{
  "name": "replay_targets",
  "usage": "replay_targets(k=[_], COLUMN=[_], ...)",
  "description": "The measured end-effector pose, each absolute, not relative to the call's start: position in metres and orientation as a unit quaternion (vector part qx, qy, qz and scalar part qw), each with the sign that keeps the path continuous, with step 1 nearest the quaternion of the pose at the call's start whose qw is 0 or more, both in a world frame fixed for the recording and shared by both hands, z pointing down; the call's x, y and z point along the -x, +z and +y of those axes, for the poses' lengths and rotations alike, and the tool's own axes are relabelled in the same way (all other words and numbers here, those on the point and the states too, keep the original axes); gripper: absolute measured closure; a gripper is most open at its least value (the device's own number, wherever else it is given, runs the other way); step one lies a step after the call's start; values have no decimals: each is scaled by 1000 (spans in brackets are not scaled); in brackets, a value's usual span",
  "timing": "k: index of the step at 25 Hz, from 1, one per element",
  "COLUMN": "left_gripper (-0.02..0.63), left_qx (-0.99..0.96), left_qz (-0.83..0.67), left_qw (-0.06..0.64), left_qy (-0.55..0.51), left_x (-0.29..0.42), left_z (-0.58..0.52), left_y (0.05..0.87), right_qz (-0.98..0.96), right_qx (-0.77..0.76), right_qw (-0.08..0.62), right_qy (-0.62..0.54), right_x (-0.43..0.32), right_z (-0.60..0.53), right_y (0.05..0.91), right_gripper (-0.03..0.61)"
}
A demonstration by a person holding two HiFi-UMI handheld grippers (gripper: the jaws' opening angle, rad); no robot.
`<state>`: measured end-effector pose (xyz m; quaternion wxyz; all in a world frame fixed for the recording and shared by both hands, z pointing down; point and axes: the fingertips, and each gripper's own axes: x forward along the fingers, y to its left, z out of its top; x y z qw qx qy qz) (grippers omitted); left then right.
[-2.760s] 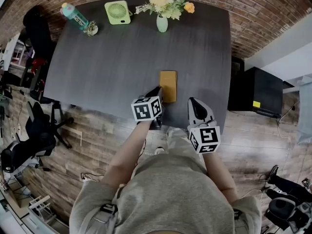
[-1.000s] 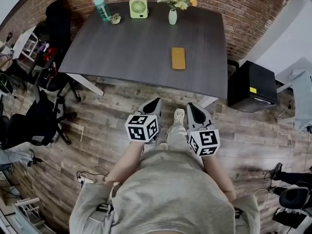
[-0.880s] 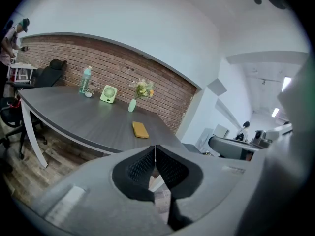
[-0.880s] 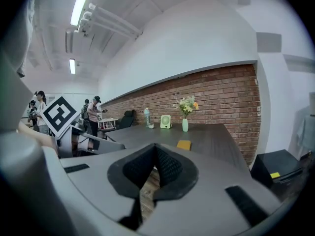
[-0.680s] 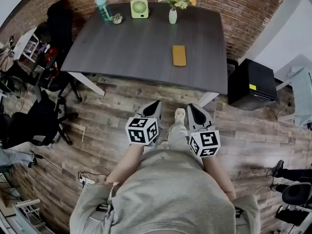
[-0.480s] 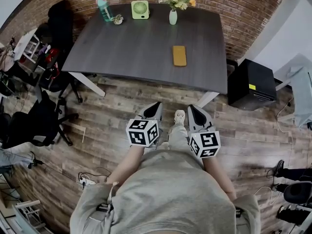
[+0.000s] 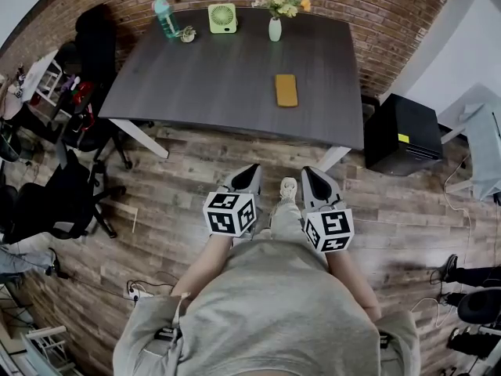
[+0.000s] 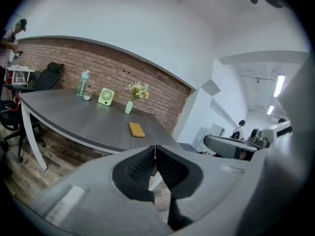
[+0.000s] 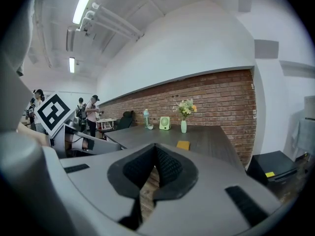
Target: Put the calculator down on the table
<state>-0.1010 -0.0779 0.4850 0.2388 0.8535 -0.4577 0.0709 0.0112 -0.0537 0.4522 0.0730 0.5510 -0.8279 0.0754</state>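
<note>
— When you look down from the head view, where is the calculator [image 7: 286, 90]?

— Flat on the worktop [image 7: 211, 77], toward 3 o'clock of its middle, with nothing touching it. A bottle [image 7: 163, 16], a fan [image 7: 222, 17] and a vase [image 7: 275, 28] of flowers line the 12 o'clock edge, well apart from it.

— And the tools?

— Both are held over the wooden floor [image 7: 180, 178], well apart from the worktop, at about 6 o'clock of the calculator. The left tool [image 7: 250, 169] and the right tool [image 7: 310, 172] point toward 12 o'clock, side by side, with a shoe [image 7: 288, 185] between them. A black cabinet [image 7: 403, 137] stands at 3 o'clock of the worktop, and a chair [image 7: 47, 206] at 8 o'clock.

— What does the left gripper view give?

— The left tool [image 8: 155, 146] has its jaws pressed together, with nothing in them. Past the tips, at about 11 o'clock, the calculator [image 8: 137, 130] lies on the worktop [image 8: 74, 117]. The vase [image 8: 128, 107], fan [image 8: 105, 97] and bottle [image 8: 82, 83] stand farther back, toward 10 o'clock.

— And the right gripper view?

— The right tool [image 9: 156, 145] also has its jaws meeting at the tips, empty. The calculator [image 9: 183, 145] shows at 1 o'clock of them, on the worktop [image 9: 211, 137], with a brick wall [image 9: 216, 102] behind. At 9 o'clock a marker cube [image 9: 53, 112] shows, with people [image 9: 91, 114] standing far behind it.
</note>
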Motion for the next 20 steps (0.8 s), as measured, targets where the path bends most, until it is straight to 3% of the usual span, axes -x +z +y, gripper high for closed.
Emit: replay_targets(k=[20], left_gripper=[591], left_qx=[-851], left_qz=[-460], left_qw=[245], left_qy=[74], left_x=[102], left_z=[-86], left_y=[489], right_qz=[-826], right_qx=[-553], right_qw=[71], right_qy=[81], right_x=[-10], right_z=[-65], right_y=[456], right_gripper=[578])
